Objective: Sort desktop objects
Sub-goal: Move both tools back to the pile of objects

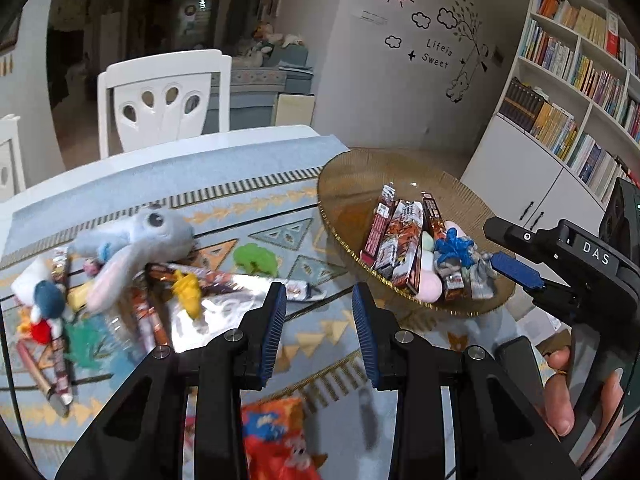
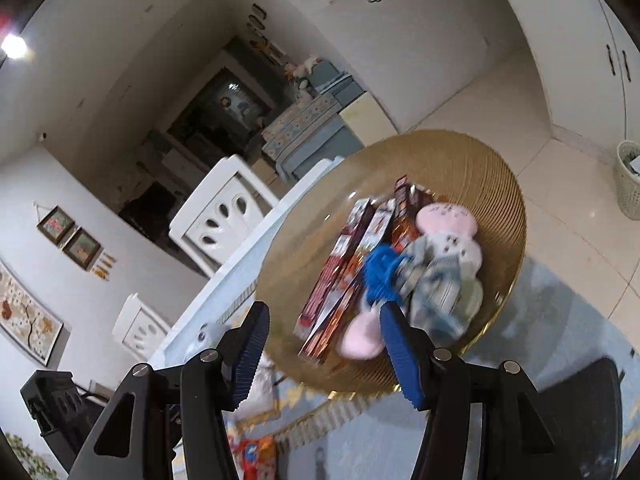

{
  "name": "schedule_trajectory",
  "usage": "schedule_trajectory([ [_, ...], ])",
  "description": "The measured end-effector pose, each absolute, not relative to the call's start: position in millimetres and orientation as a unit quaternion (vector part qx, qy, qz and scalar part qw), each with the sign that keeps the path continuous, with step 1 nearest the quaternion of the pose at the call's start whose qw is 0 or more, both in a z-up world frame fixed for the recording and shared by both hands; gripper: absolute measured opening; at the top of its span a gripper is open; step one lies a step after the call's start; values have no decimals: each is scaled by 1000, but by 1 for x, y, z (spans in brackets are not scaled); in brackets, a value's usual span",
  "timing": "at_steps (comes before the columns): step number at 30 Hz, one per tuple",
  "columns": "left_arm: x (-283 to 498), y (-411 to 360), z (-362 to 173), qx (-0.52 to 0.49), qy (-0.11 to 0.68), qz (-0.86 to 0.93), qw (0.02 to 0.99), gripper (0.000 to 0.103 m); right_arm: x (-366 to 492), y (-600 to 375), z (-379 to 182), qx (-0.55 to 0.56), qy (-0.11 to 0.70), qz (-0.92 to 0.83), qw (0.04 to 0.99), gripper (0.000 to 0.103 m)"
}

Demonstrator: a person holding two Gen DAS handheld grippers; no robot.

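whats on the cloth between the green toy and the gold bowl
Nothing: in the left wrist view the patterned cloth lies bare between the green toy and the gold bowl.

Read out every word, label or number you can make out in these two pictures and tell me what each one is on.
"Life is Sweet": wall sticker in black script, beside drawn clouds and a tree; its lower part also shows in the right wrist view.
"DAS": white letters on the right gripper body.
Snack boxes in the brown dish: printed, too small to read.
Orange snack bag: blurred, unreadable.
Book spines on the bookshelf: too small to read.
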State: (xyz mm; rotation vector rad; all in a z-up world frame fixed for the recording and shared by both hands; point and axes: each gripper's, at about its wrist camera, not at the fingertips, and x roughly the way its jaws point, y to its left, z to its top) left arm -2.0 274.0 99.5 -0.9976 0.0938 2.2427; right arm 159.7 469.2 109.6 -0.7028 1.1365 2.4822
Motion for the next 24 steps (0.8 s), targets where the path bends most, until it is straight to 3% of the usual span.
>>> schedule_trajectory([
  [13, 31, 199, 99, -381, 41, 878, 286, 31, 143, 372, 94, -314, 346, 879, 94, 57],
  [24, -2, 73, 57, -422, -23, 888, 183, 31, 104, 308, 51, -382, 288, 875, 71, 57],
])
